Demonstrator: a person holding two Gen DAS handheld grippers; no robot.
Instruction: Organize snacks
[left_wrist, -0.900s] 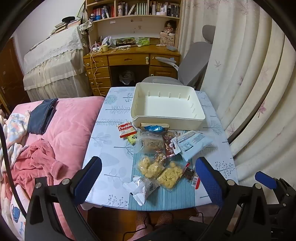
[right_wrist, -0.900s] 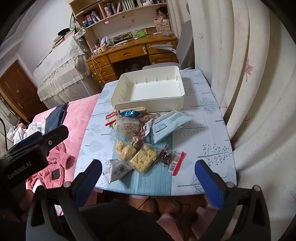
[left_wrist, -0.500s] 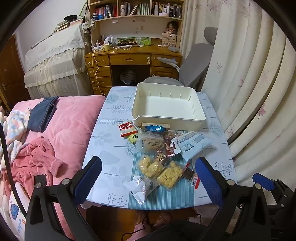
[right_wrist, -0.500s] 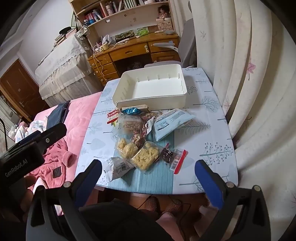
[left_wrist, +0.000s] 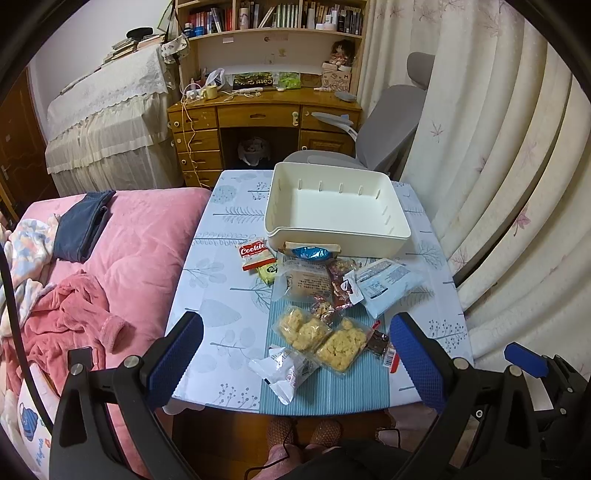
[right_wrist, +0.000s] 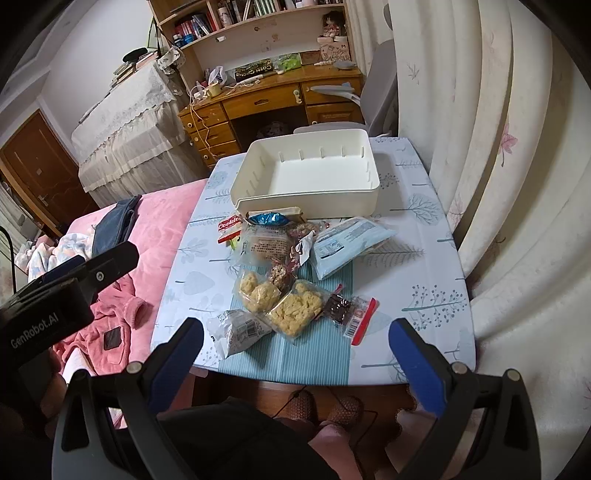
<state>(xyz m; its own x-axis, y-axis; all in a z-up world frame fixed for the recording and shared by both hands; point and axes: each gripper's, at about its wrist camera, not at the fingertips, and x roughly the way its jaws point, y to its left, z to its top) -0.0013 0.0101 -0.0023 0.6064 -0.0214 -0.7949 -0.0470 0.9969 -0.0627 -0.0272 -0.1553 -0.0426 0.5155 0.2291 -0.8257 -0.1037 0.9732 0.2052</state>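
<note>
L gripper (left_wrist: 295, 347) & R gripper (right_wrist: 295, 350) jaws wide, empty; blue packet (left_wrist: 309, 252) half-hidden by tray (left_wrist: 332, 236).

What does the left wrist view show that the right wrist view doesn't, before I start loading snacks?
Only the left wrist view shows the open left gripper, with nothing between its fingers, and a blue-tipped part of the other tool at the lower right edge.

Only the right wrist view shows the open right gripper, also with nothing in it, and the brown door at far left.

Both share the empty white bin at the table's far end, the snack packets heaped in front of it, including the red cookie packet and the pale blue packet, and the pink bedding.
</note>
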